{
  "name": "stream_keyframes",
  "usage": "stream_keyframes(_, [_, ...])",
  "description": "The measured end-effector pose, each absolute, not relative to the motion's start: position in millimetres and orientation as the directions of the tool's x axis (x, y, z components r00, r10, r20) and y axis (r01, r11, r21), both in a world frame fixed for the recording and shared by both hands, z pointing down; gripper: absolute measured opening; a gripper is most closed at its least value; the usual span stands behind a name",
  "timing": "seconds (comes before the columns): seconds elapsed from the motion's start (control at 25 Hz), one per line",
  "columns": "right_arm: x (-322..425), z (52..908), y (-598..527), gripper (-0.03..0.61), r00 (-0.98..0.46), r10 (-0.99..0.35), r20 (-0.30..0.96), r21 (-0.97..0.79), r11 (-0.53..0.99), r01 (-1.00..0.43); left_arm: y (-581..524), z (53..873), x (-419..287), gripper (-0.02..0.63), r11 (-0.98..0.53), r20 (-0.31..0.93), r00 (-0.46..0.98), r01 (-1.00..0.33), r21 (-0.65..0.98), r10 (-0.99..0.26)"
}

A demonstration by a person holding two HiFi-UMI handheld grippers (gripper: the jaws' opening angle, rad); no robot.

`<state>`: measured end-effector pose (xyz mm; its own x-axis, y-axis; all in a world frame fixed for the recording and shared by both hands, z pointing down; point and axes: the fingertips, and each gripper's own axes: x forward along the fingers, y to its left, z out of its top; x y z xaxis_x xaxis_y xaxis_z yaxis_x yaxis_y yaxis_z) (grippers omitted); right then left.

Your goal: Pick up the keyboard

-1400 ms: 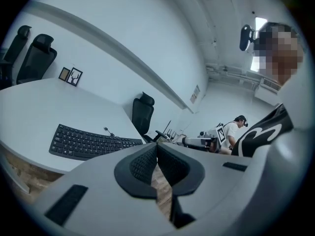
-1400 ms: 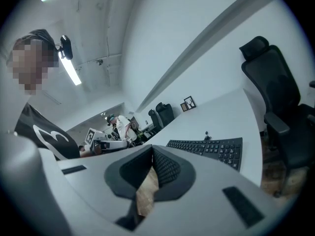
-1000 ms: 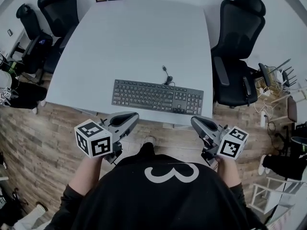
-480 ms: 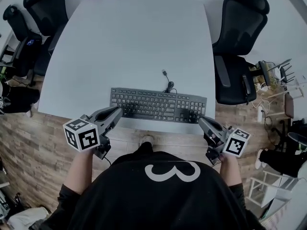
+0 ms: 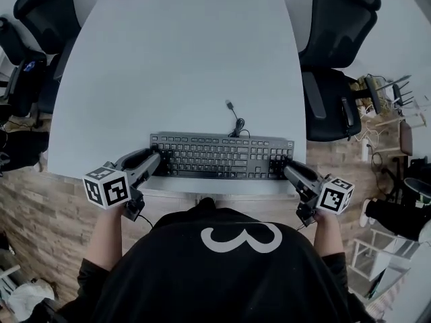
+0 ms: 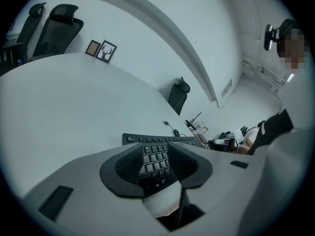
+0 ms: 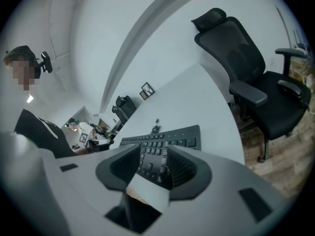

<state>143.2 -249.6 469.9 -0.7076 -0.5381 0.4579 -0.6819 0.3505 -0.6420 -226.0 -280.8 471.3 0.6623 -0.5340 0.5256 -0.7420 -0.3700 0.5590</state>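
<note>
Shirt: the person's black shirt (image 5: 236,274) has a big white "3" on it (the only writing I can read).
Cubes: a white cube with black square marks sits on each tongs, the left cube (image 5: 108,187) and the right cube (image 5: 335,195).
Left tongs: the left tongs (image 5: 157,159) are at the left end of the keyboard (image 5: 222,157). The jaws stand wide apart. They have just been opening. The end keys show in the gap, but the pads do not squeeze them.
Right tongs: the right tongs (image 5: 286,169) are at the right end of the keyboard. These jaws are wide apart too and have also just been opening. Keys show between them, and nothing is held.
Keyboard: it is dark grey and lies flat on the desk (image 5: 182,59), close to the near edge, right in front of the person.
Cable: a thin black cable (image 5: 235,118) runs from the back of the keyboard and ends a little way up the desk.
What changed: a second ago both tongs were shut and hung over the wood floor (image 5: 40,207), short of the desk. Now they have come forward and down to the two ends of the keyboard.
Chairs: a black office chair (image 5: 337,52) stands at the right side of the desk, and more black chairs (image 5: 40,19) stand at the far left corner.
Pictures: two small frames (image 6: 101,49) lean on the wall behind the desk.
</note>
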Motion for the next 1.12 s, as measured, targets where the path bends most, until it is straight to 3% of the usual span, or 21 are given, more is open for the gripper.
stream_keyframes(0.36, [177,500,-276,0.213,-0.623,-0.559,0.548,-0.590,0.269,-0.761,-297,509,-242,0.189,-0.309,0.587,0.658,-0.747,0.589,-0.471])
stream_keyframes(1.12, [159,536,-281,0.213,-0.665,-0.415,0.621,-0.646,0.210,-0.734,-299,534,-225,0.189,-0.251,0.563,0.749,-0.654,0.714,-0.348])
